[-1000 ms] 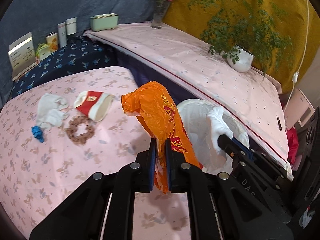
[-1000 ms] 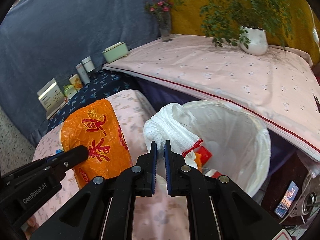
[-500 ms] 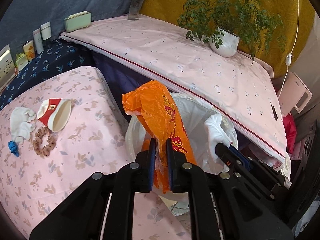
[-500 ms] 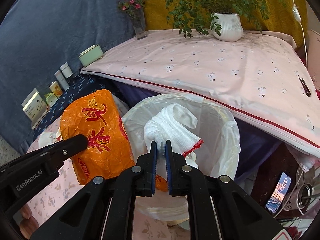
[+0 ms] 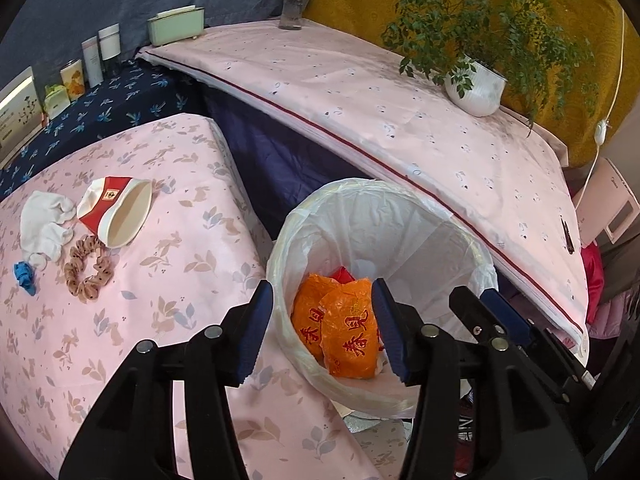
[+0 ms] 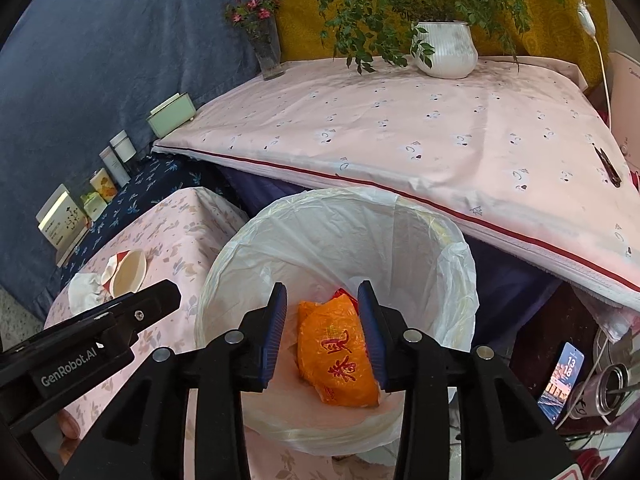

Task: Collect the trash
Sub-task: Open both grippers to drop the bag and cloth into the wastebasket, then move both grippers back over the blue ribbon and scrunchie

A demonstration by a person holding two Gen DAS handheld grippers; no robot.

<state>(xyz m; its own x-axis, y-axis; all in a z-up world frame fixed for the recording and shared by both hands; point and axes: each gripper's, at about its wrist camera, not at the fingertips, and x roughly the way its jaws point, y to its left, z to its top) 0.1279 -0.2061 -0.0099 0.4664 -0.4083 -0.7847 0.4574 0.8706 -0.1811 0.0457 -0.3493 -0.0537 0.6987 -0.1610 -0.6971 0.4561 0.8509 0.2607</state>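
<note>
A white-lined trash bin (image 5: 400, 208) (image 6: 328, 216) stands below the edge of the pink floral table (image 5: 100, 344). Orange plastic bags (image 5: 344, 328) (image 6: 340, 356) with red characters lie inside it. My left gripper (image 5: 322, 332) hangs over the bin's near rim, its jaws opening, nothing held between them. My right gripper (image 6: 323, 332) is over the bin too, jaws opening and empty; the white glove it carried is not visible. On the table lie a crushed red-and-white paper cup (image 5: 116, 210) (image 6: 128, 272), a white glove (image 5: 44, 226), a brown scrunchie (image 5: 86, 270) and a blue scrap (image 5: 24, 278).
A higher pink-covered surface (image 5: 380, 112) runs behind the bin with a potted plant (image 5: 476, 88), a flower vase (image 6: 268, 52) and a green box (image 5: 176, 24). Bottles and cartons (image 5: 92, 64) line the dark blue shelf. A phone (image 6: 560, 376) and clutter lie right of the bin.
Both grippers moved over the bin and opened. The orange bag dropped from the left gripper into the bin, and the white glove left the right gripper.
</note>
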